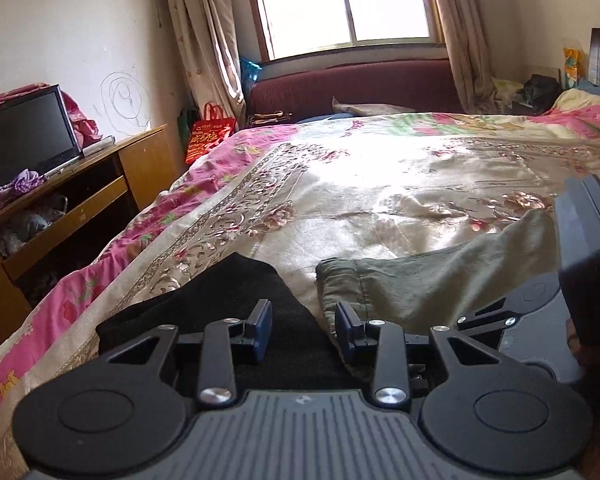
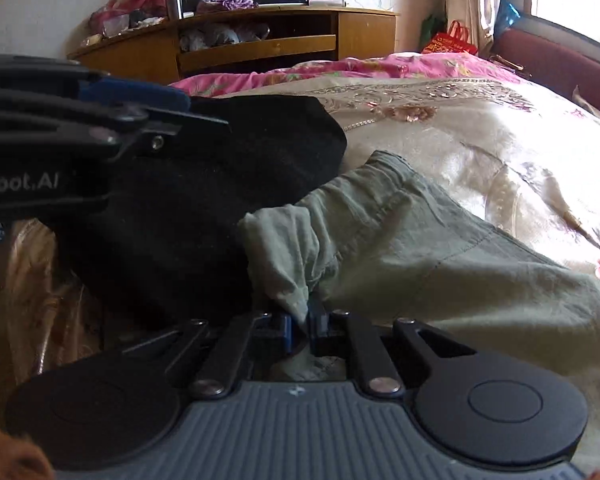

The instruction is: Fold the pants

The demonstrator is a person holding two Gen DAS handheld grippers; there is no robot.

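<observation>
The green pants point(image 2: 400, 248) lie on the bed point(image 1: 380, 184), one bunched fold pinched between the right gripper point(image 2: 300, 326) jaws, nearly closed. Left gripper point(image 1: 303, 330) jaws stand part open over the black garment point(image 1: 236, 292), gripping nothing, pants just beside.

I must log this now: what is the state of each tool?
Left tool: open, holding nothing.
Right tool: closed on a fold of the green pants.

Bed point(image 1: 380, 184) is wearing a shiny cream floral cover with pink border. Olive-green pants point(image 1: 420, 280) are lying on it near the near edge; a black garment point(image 1: 236, 292) is lying just beside them, nearer the bed's left edge.
</observation>
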